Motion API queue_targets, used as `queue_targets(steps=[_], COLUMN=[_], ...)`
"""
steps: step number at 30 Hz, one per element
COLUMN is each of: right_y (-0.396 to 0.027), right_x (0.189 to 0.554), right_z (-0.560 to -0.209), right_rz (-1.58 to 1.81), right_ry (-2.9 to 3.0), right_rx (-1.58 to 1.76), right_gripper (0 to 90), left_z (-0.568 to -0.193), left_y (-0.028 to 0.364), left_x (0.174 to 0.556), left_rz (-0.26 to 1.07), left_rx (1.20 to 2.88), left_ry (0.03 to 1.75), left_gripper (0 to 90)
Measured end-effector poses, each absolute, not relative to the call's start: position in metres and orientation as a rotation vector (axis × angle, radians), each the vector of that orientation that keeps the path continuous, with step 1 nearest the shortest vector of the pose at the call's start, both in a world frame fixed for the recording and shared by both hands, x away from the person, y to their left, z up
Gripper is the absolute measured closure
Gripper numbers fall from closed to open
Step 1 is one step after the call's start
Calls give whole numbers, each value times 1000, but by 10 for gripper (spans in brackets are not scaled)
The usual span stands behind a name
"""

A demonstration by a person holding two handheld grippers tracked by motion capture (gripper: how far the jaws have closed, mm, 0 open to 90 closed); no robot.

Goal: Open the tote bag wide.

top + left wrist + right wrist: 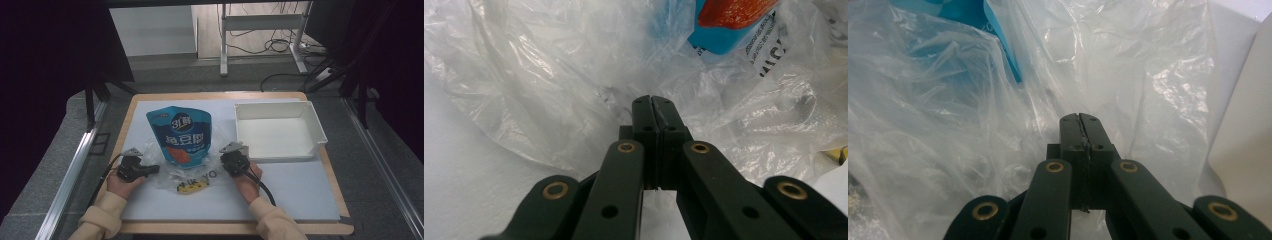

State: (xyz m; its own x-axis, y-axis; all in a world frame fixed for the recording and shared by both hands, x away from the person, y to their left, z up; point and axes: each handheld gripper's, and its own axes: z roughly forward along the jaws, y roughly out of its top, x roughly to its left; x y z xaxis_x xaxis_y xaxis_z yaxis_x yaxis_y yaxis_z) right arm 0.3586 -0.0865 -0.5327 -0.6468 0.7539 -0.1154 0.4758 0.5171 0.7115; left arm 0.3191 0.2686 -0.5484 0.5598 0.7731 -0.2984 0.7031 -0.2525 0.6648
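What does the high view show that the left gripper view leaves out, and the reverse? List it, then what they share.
High view: the white tray right of the clear plastic bag, the wooden table edge, and the whole blue pouch. Left gripper view: the left tongs close up, jaws shut, tips against the crinkled film. Both: that bag, the pouch's orange picture and the black lettering on the bag.

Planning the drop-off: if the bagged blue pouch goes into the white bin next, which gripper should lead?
Right, probably. The right gripper sits beside the white bin; the left gripper is across the clear plastic bag holding the blue pouch.
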Motion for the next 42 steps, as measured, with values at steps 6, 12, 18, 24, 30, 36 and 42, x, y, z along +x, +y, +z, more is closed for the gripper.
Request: queue_targets(steps=[6,12,18,24,30,36,42], right_y=[-89,-94,-106,-123,-136,-144,-143], right_x=[353,339,335,333,327,323,321], right_z=[-523,-495,-481,-476,-476,-477,-473], right_rz=[1002,1136,1251,1324,1343,1350,1375], right_ry=[2318,2279,2290,2307,2341,2384,2394], right_rx=[988,909,890,878,858,805,766], right_gripper=[893,893,893,893,892,784,547], left_z=[-541,-523,-509,-505,-506,-509,-510], left_y=[272,274,274,272,272,275,274], left_x=[316,305,293,281,271,256,241], left_rz=[126,182,229,267,285,331,417], left_rx=[1953,1888,1848,1833,1839,1830,1823], left_ry=[1157,1101,1048,1030,1040,1051,1074], left_gripper=[899,899,897,884,875,778,525])
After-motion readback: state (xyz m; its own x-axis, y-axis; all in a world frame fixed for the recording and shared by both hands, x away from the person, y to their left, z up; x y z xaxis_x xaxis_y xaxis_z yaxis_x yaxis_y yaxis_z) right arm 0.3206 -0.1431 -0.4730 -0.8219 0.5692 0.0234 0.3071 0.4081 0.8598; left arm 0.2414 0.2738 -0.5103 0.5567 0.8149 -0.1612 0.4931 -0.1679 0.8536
